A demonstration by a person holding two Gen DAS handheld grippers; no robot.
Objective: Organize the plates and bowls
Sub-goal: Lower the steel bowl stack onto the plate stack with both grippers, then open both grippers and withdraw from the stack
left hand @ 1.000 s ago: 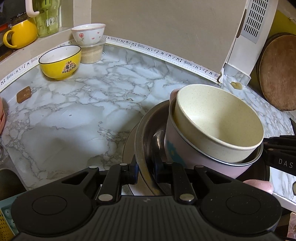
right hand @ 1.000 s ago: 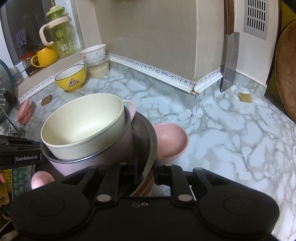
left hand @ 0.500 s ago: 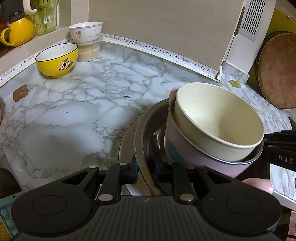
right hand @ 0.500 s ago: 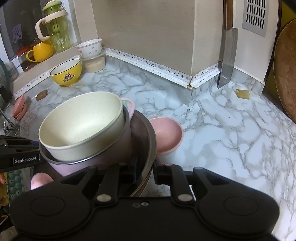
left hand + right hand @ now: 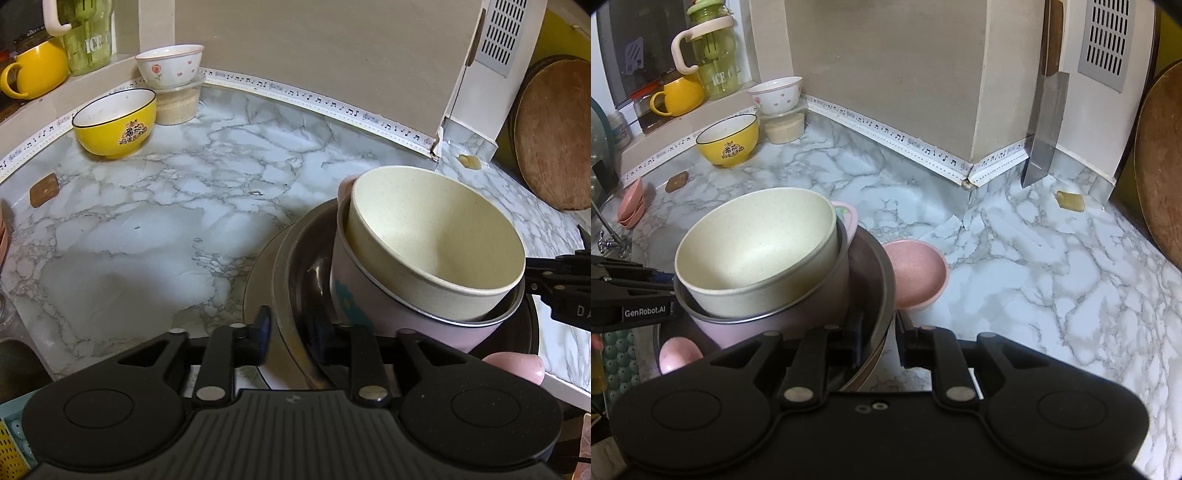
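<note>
Two grippers, left [image 5: 286, 332] and right [image 5: 879, 341], each clamp opposite rims of the metal basin [image 5: 291, 254] | cream bowl [image 5: 436, 243] nested inside, above counter [image 5: 155, 229] | keep level, lower evenly.

Bowls, five: cream [image 5: 757, 240], pink-walled [image 5: 783, 314], yellow [image 5: 727, 142], white floral [image 5: 775, 94], pink speckled [image 5: 916, 273]. Metal basin [image 5: 875, 280], one. Yellow mug [image 5: 679, 96], one. Green jug [image 5: 713, 55], one. Cleaver [image 5: 1047, 122], one. Grippers, two: left [image 5: 290, 328], right [image 5: 881, 343].
</note>
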